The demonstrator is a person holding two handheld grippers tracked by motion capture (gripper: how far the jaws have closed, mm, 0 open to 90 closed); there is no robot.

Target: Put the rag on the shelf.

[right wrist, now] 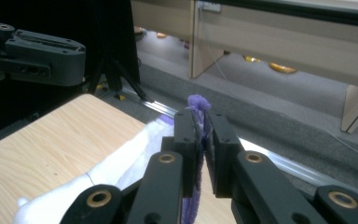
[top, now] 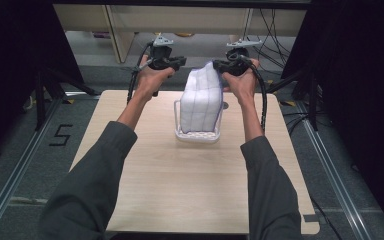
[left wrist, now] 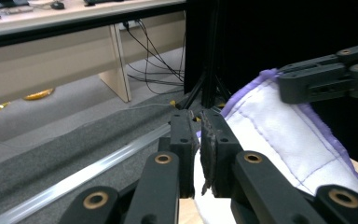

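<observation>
A white quilted cloth (top: 202, 100) with a purple hem stands bunched in a white wire basket (top: 195, 135) at the middle of the wooden table (top: 180, 190). Both grippers hold its top up above the basket. My right gripper (top: 216, 64) is shut on the purple hem (right wrist: 196, 101), which pokes out above the jaws (right wrist: 200, 123). On the other top corner my left gripper (top: 181, 62) is shut, and the hem runs into its closed jaws (left wrist: 199, 126). The cloth (left wrist: 279, 126) stretches between them to the right gripper (left wrist: 326, 79). The cloth's lower part is hidden inside the basket.
Black curtains flank the table. A tripod leg (left wrist: 205, 88) and a floor rail (left wrist: 98, 168) lie beyond the far edge, with desks (top: 180, 20) and cables behind. A "5" (top: 60, 135) is marked on the floor at the left.
</observation>
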